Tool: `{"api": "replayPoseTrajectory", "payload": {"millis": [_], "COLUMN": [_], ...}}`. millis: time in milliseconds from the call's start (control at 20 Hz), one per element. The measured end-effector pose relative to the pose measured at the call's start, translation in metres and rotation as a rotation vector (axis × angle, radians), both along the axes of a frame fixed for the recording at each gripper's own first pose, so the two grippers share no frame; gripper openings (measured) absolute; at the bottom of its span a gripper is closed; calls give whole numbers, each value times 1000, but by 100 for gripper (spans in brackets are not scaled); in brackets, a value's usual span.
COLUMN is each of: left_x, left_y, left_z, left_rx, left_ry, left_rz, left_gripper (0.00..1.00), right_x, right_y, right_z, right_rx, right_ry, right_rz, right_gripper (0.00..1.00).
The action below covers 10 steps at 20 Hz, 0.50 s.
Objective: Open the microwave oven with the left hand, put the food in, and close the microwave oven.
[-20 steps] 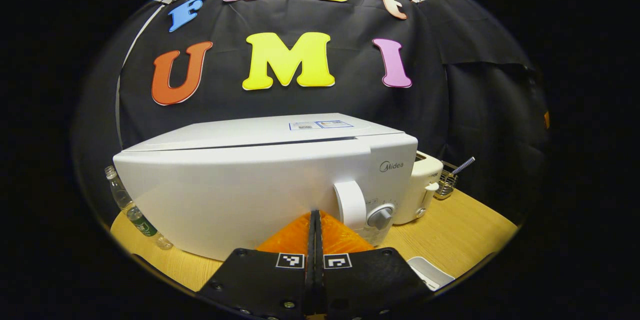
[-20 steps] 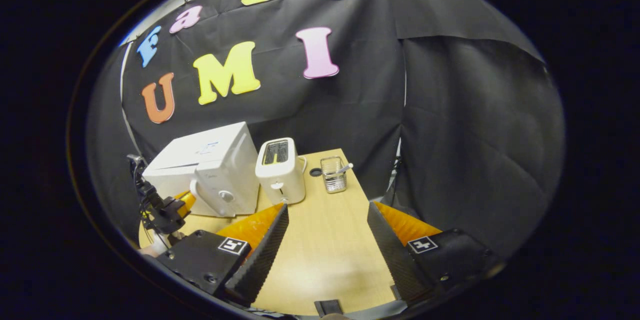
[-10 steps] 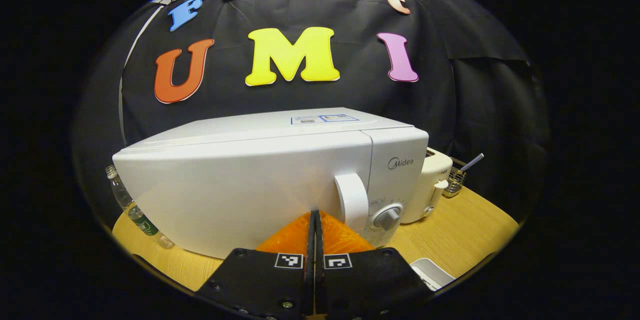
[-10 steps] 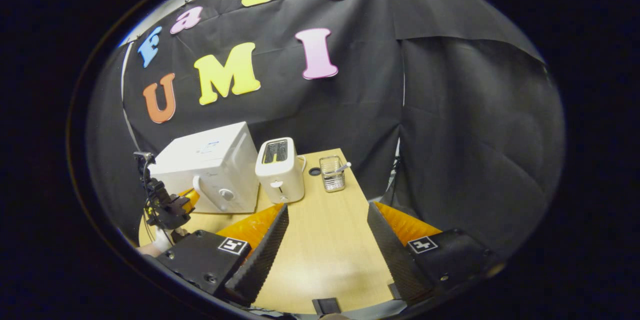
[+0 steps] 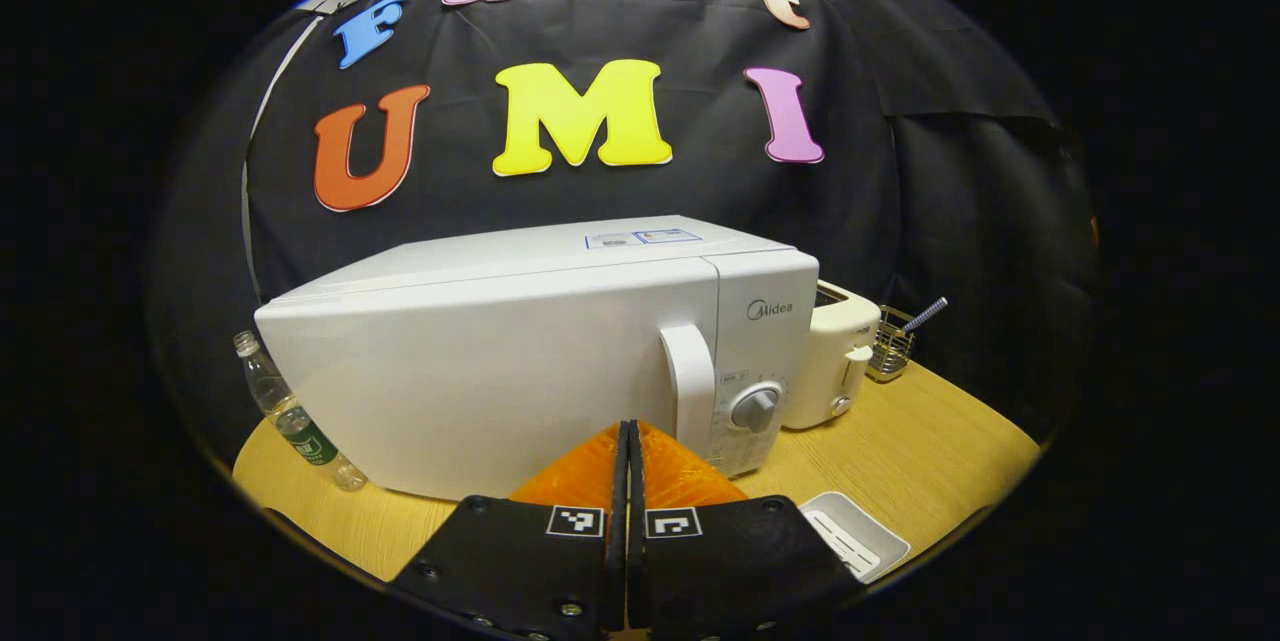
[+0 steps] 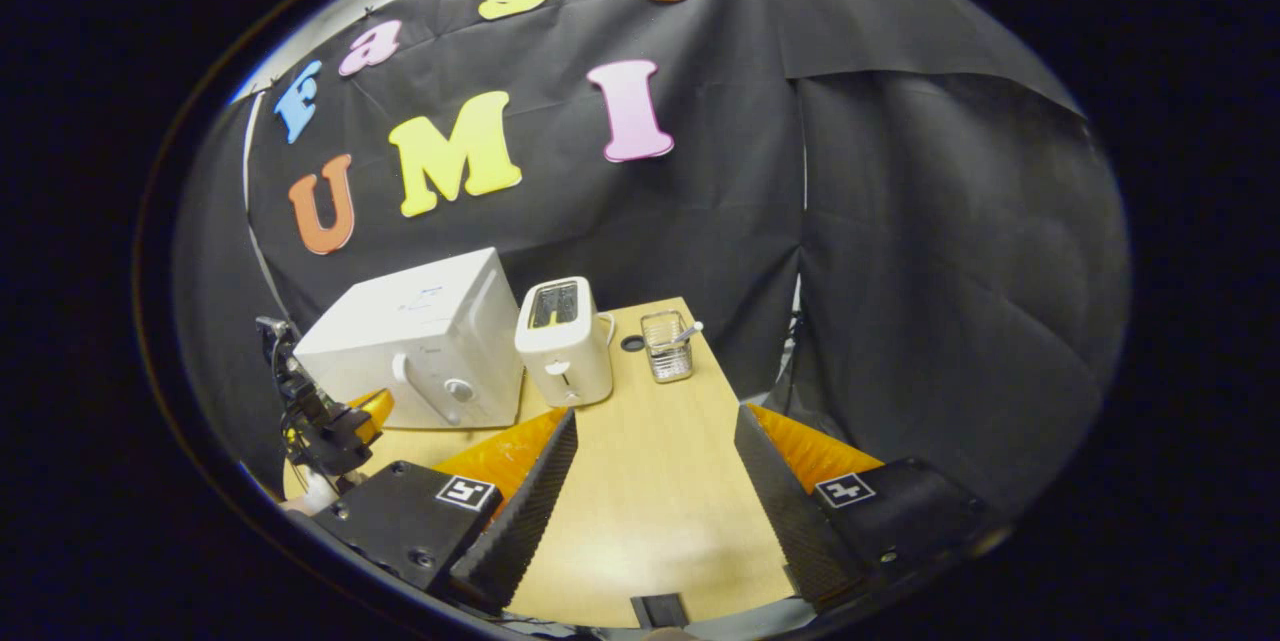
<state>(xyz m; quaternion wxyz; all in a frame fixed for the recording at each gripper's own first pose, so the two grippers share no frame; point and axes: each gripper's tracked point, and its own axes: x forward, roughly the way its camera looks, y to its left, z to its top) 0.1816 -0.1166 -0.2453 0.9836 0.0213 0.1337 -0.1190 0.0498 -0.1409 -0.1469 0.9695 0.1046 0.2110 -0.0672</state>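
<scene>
In the left gripper view we see our left claw (image 5: 627,481) at the bottom centre of the frame, its two fingers pressed together with nothing between them. Just beyond the fingertips stands the microwave oven (image 5: 540,351), its door flush with the body. The upright door handle (image 5: 690,396) lies a little right of the claw's line and slightly above the tips, its long axis vertical. We judge the coming move turns on this: the claw has to part its fingers and shift right to bracket that bar before pulling. The left claw is plainly the nearer one to the handle.

In the right gripper view our right claw (image 6: 655,481) sits at the bottom of the frame, fingers spread wide over bare worktop (image 6: 650,511), holding nothing. The microwave lies well off towards the left of that frame.

The left gripper view shows a pale tray (image 5: 850,541) at lower right and a plastic bottle (image 5: 300,426) at left. The right gripper view gives the toaster (image 6: 565,341) from above, beside the microwave, and the wire basket (image 6: 668,346) farther back. We cannot make out the food.
</scene>
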Motion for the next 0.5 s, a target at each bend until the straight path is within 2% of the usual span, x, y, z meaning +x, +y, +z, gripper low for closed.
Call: {"api": "replayPoseTrajectory", "payload": {"millis": [350, 400, 450, 500], "left_x": [-44, -53, -60, -67], "left_y": [23, 22, 23, 23], "left_z": [22, 31, 36, 40], "left_rx": [-13, -28, -34, -39], "left_ry": [-11, -24, -30, -32], "left_rz": [24, 9, -4, -18], "left_gripper": [1, 1, 13, 46], "right_x": [-2, -2, -3, -4], "right_y": [34, 40, 45, 51], "right_z": [10, 12, 14, 16], "right_rx": [-18, -20, -23, -26], "right_ry": [-44, -49, -55, -60], "right_rz": [55, 63, 70, 77], "right_gripper": [100, 91, 91, 100]}}
